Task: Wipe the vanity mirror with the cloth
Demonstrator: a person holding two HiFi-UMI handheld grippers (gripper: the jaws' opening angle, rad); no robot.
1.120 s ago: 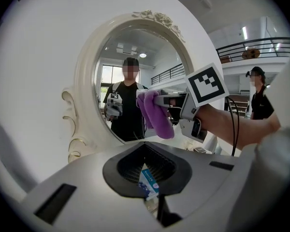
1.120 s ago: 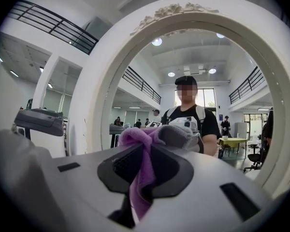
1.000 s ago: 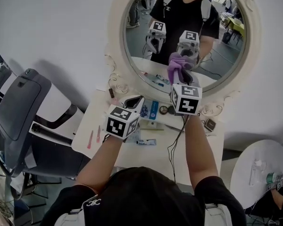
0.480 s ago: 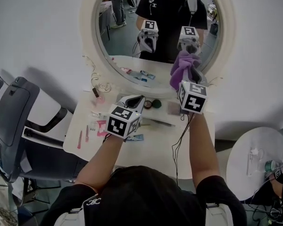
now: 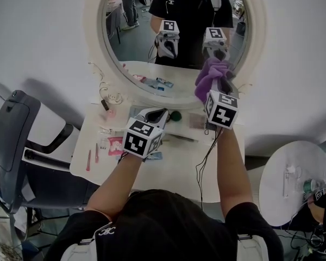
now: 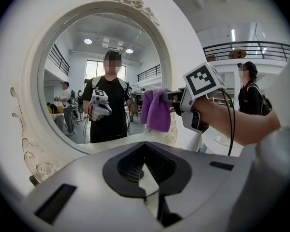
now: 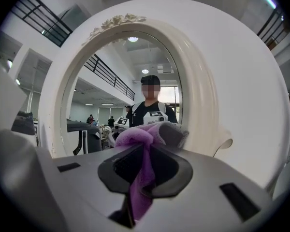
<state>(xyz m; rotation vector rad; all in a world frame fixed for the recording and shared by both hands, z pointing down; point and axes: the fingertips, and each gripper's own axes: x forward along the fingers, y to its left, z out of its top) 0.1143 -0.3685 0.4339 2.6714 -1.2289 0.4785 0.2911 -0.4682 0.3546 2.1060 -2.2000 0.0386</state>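
**Control:** What differs from a second ago?

**Operator:** My right gripper (image 5: pixel 216 86) now holds the cloth (image 5: pixel 208 74) further right, at the lower right edge of the vanity mirror (image 5: pixel 136 42). I judge a wiping stroke is under way.

**Control:** Jaws?

**Operator:** Right clamped on the cloth, which bunches beyond the tips. Left gripper (image 5: pixel 155 115) closed, empty, low.

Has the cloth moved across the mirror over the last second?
Yes. The cloth has shifted right, from the lower middle of the mirror toward its right rim.

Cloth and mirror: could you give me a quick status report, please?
Right gripper shut on cloth; left gripper shut, empty. Cloth at vanity mirror lower right edge, contact unclear. Nothing between them.
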